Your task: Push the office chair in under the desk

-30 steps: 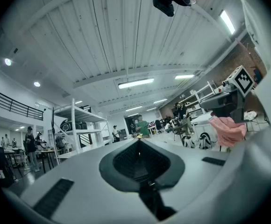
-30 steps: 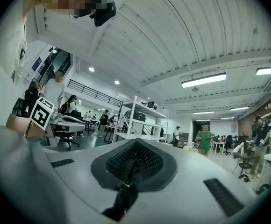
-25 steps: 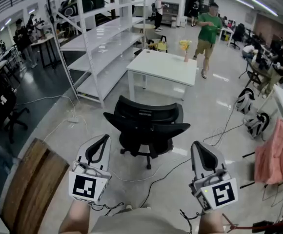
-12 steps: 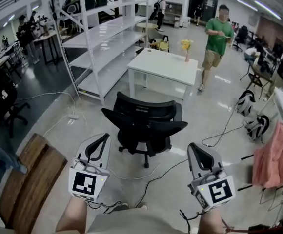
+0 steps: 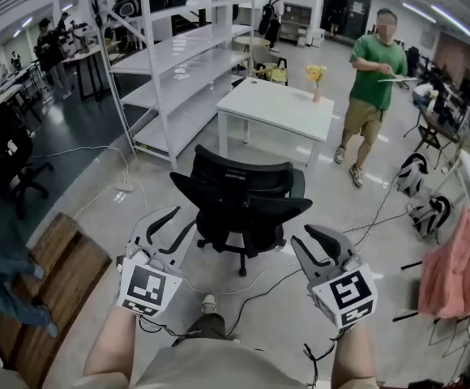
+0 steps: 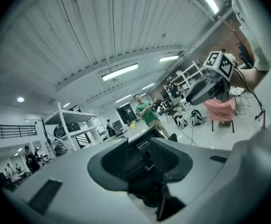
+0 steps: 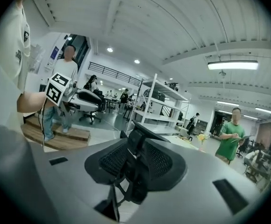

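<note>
The black mesh office chair (image 5: 243, 205) stands on the floor with its back toward me, a short way in front of the white desk (image 5: 279, 108). My left gripper (image 5: 178, 224) hovers near the chair's left rear, and its jaws are opening with nothing between them. My right gripper (image 5: 306, 243) hovers near the right rear, its jaws also opening on nothing. Neither touches the chair. In the left gripper view the chair (image 6: 145, 164) shows beyond the jaws, with the right gripper (image 6: 210, 78) off to the right. The right gripper view frames the chair (image 7: 135, 164) likewise.
A vase of yellow flowers (image 5: 316, 81) stands on the desk. White shelving (image 5: 178, 63) runs along the left. A person in a green shirt (image 5: 373, 75) stands right of the desk. Cables (image 5: 259, 294) lie on the floor, a wooden platform (image 5: 44, 294) at left, pink cloth (image 5: 454, 258) at right.
Both grippers' jaws have gone from shut to spread apart. The person in green has walked nearer and to the right. The grippers sit slightly closer to the chair.
</note>
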Demonstrator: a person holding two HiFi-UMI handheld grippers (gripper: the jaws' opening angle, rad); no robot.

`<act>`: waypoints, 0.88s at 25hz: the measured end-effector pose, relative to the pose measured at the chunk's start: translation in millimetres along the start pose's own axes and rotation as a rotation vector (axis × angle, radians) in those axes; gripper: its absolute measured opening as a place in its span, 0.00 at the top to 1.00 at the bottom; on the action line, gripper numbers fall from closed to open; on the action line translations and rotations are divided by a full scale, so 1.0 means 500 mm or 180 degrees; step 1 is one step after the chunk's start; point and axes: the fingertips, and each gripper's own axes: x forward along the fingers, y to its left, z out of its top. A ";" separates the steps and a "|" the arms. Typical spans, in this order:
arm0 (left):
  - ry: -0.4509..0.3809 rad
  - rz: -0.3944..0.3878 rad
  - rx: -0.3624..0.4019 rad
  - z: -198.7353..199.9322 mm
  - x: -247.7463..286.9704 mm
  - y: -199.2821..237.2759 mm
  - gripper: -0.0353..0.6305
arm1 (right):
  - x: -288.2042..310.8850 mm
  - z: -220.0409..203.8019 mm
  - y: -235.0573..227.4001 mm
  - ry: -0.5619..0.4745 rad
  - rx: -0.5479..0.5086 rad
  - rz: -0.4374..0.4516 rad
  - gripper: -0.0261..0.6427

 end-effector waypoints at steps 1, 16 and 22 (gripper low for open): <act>0.0048 -0.0059 0.0036 -0.010 0.009 -0.003 0.72 | 0.011 -0.009 0.002 0.0082 -0.0047 0.0034 0.77; 0.0631 -0.0629 0.0936 -0.170 0.194 -0.001 0.60 | 0.212 -0.113 -0.040 0.0616 -0.0387 0.0314 0.68; 0.0815 -0.0930 0.1099 -0.232 0.269 -0.007 0.60 | 0.293 -0.167 -0.040 0.0860 -0.0350 0.0601 0.64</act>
